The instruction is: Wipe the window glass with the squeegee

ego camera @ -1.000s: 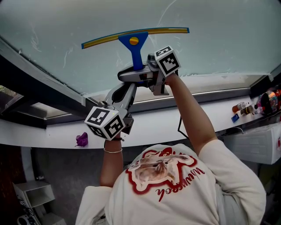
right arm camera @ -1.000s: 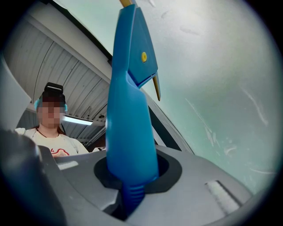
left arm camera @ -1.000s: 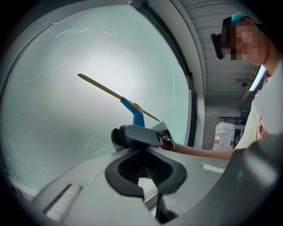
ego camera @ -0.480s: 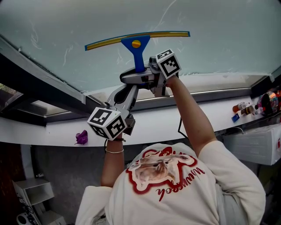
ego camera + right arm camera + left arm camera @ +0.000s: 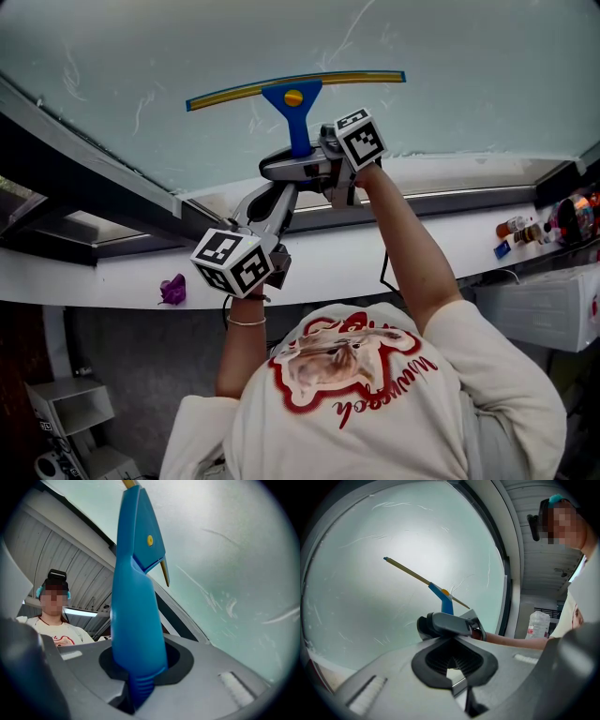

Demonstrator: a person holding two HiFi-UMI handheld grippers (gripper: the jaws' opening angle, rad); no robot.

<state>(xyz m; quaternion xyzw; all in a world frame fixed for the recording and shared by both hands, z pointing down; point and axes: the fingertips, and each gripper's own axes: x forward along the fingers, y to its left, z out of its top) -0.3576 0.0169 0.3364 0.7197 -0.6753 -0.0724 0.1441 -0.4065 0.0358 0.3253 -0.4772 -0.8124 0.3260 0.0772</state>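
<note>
Big pale-green window glass (image 5: 469, 56) fills the top of the head view. Squeegee (image 5: 293, 98) sits upper middle, blade against the glass: long yellow-and-blue strip, blue handle, yellow dot. Right gripper (image 5: 298, 161) jaws clamp the handle but have just been easing open. Left gripper (image 5: 267, 197) jaws are together, empty.

Here the left gripper (image 5: 453, 667), jaws together and empty, sits behind the right gripper (image 5: 446, 624), whose jaws have just eased wider round the squeegee (image 5: 441, 596) slanting across the glass (image 5: 370, 602).

Two tools, left tool (image 5: 452, 670) and right tool (image 5: 138, 679), one squeegee (image 5: 293, 97).
</note>
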